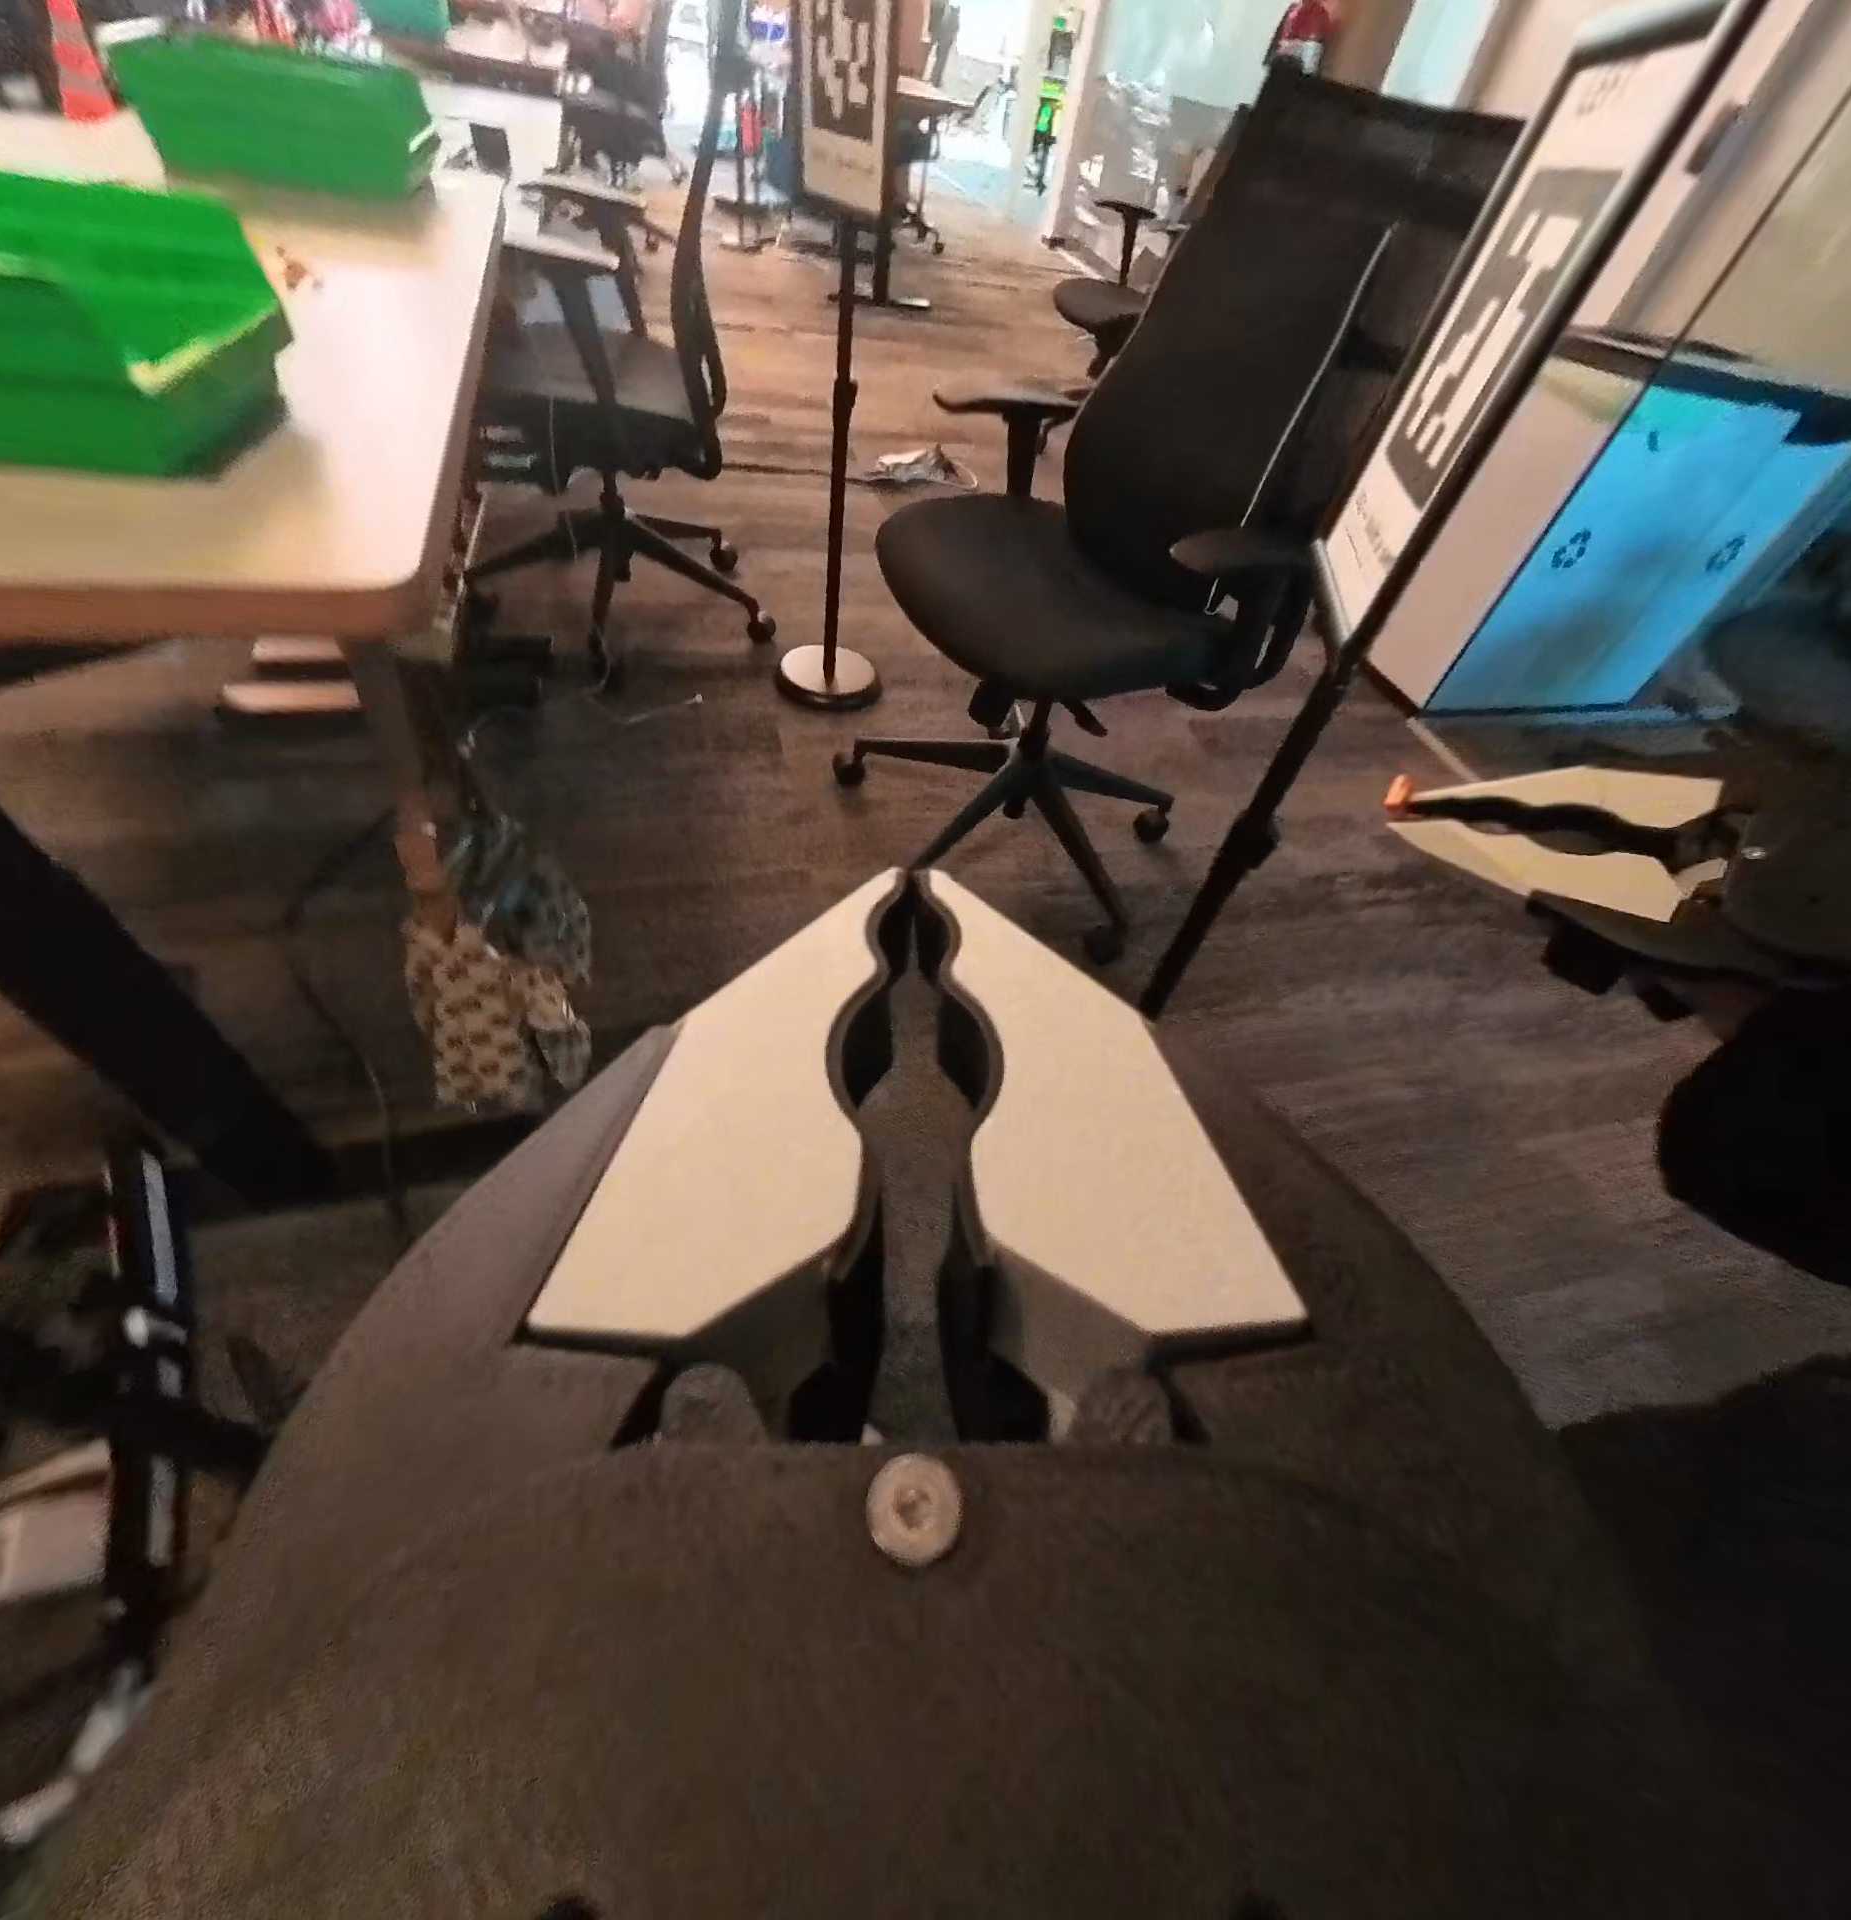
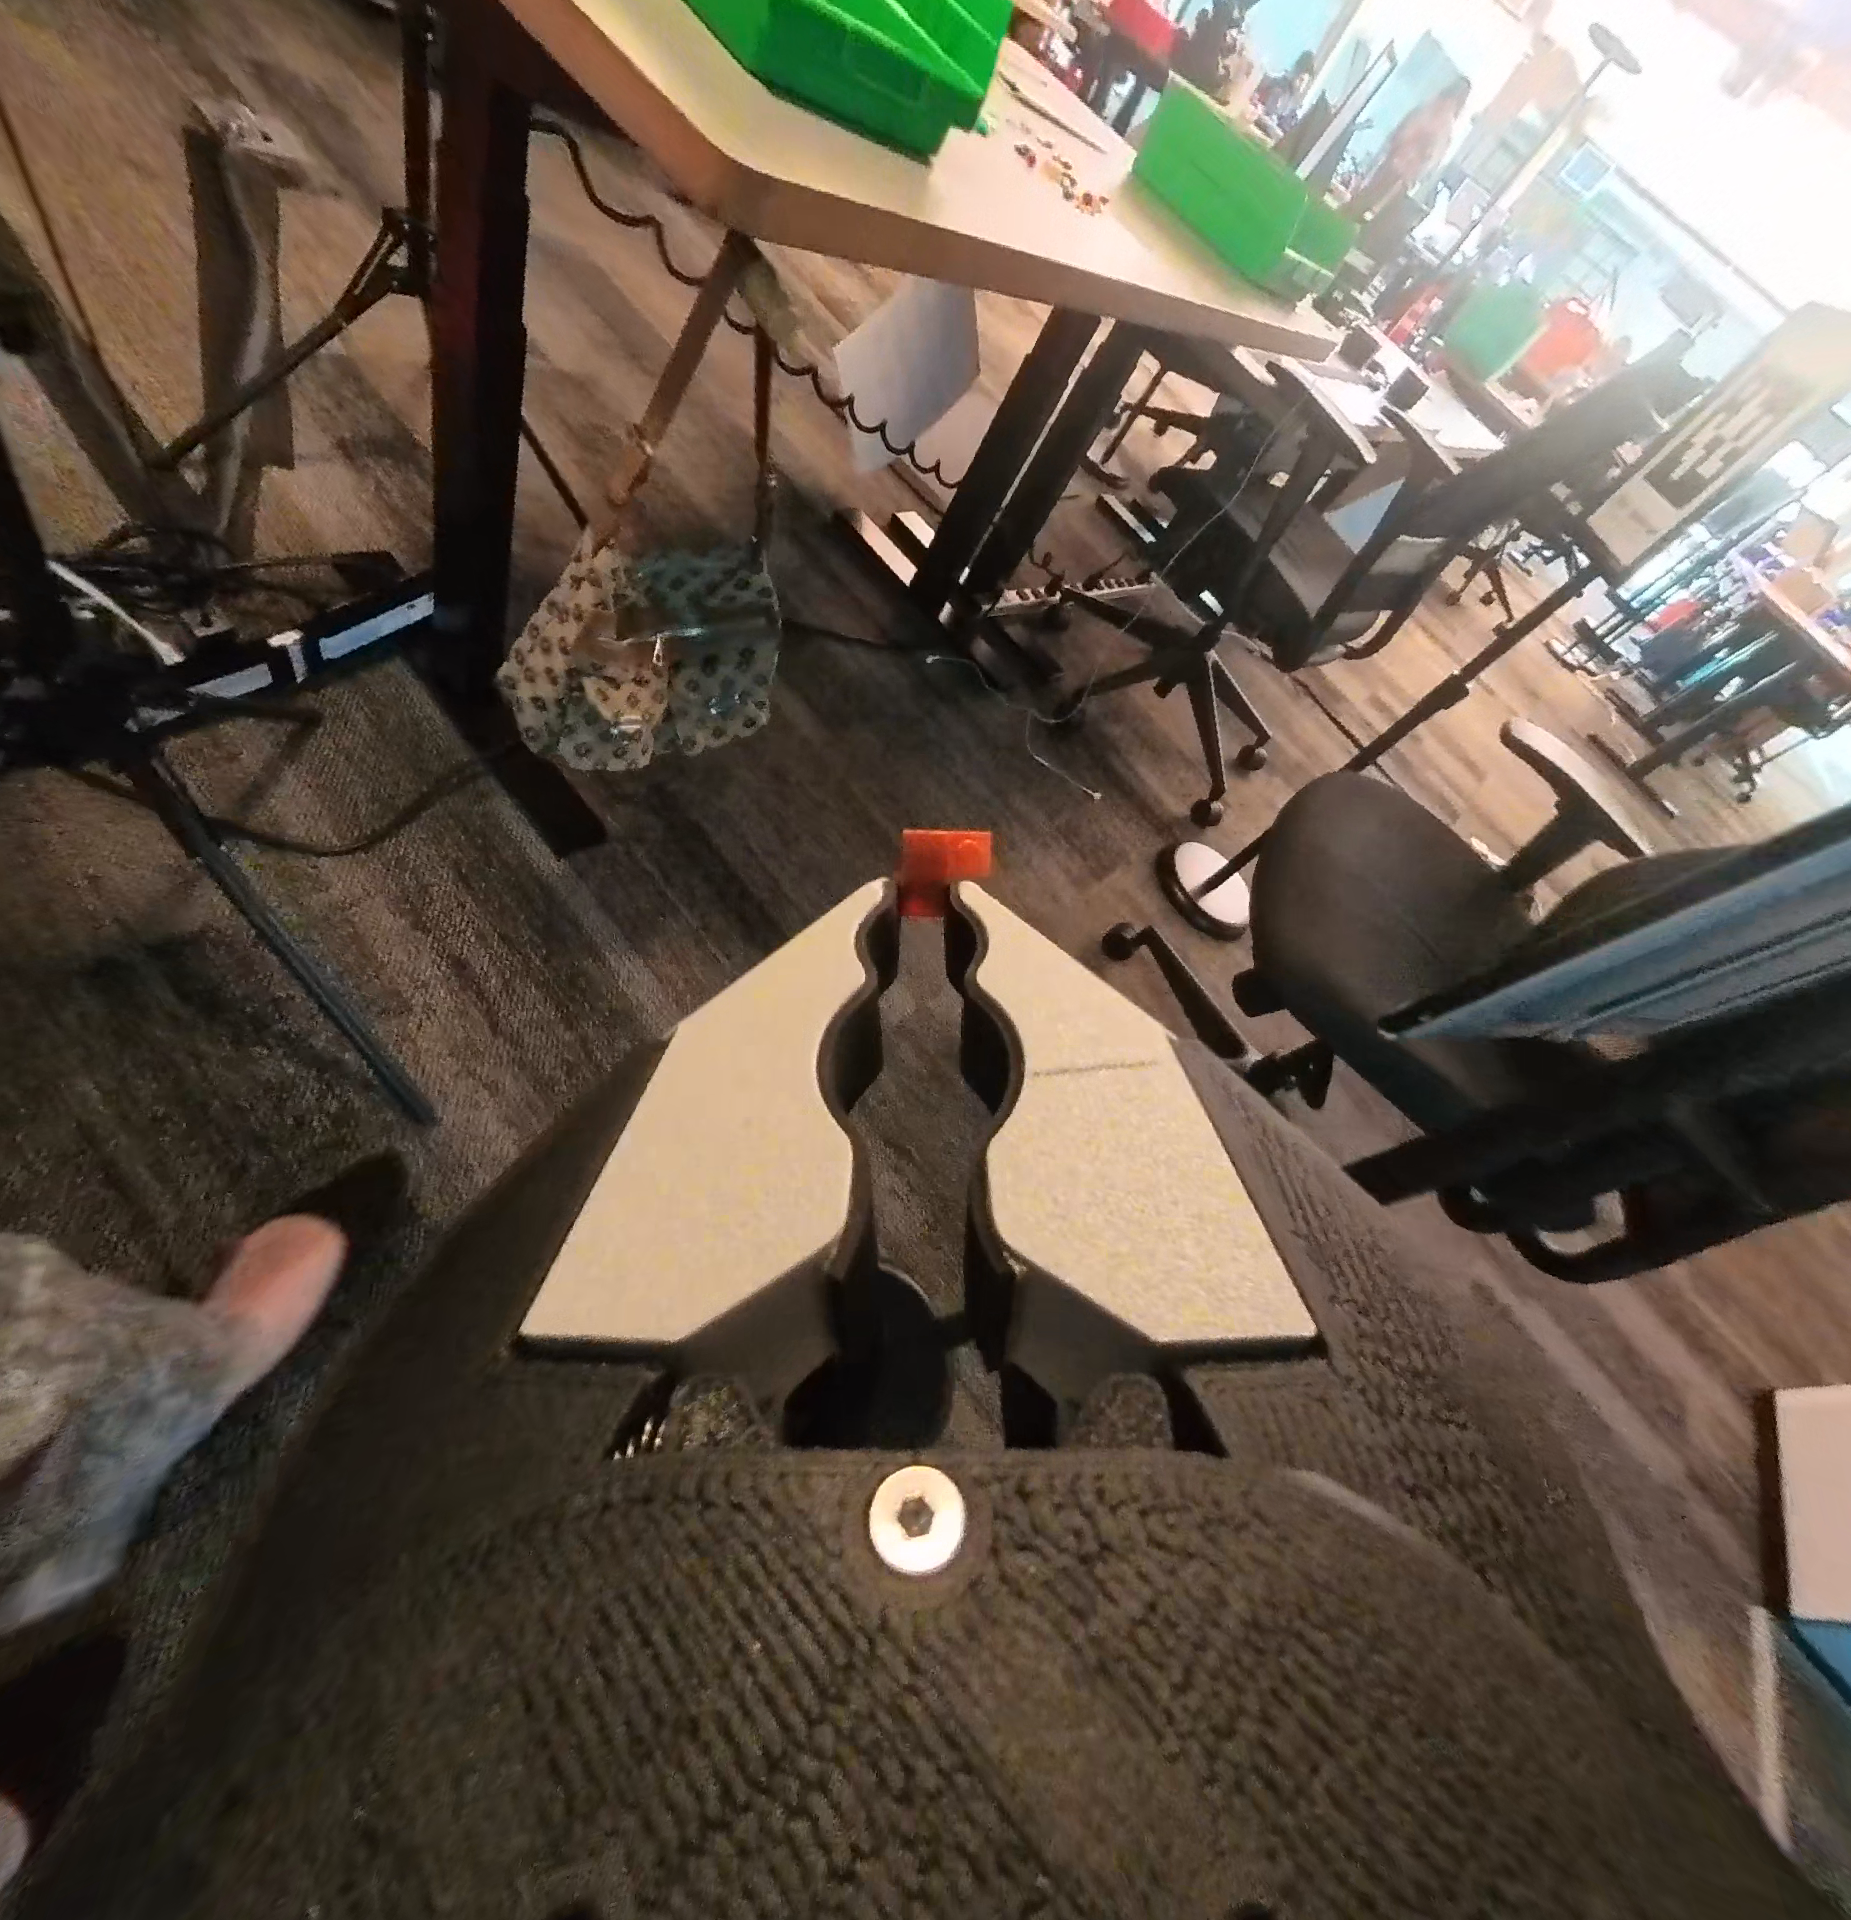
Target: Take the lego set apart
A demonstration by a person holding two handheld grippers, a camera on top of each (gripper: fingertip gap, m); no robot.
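Red brick (image 2: 946,871): we see one small lego piece, boxy with a stud on its face, pinched at the very tips of our right gripper (image 2: 922,896), held above the grey carpet (image 2: 485,935) and well below the table (image 2: 900,239). Our left gripper (image 1: 910,883) is closed with nothing between its tips. On the table stand green bins (image 2: 869,73); we cannot tell what they hold. A few tiny loose pieces (image 2: 1066,177) lie scattered on the tabletop between them.
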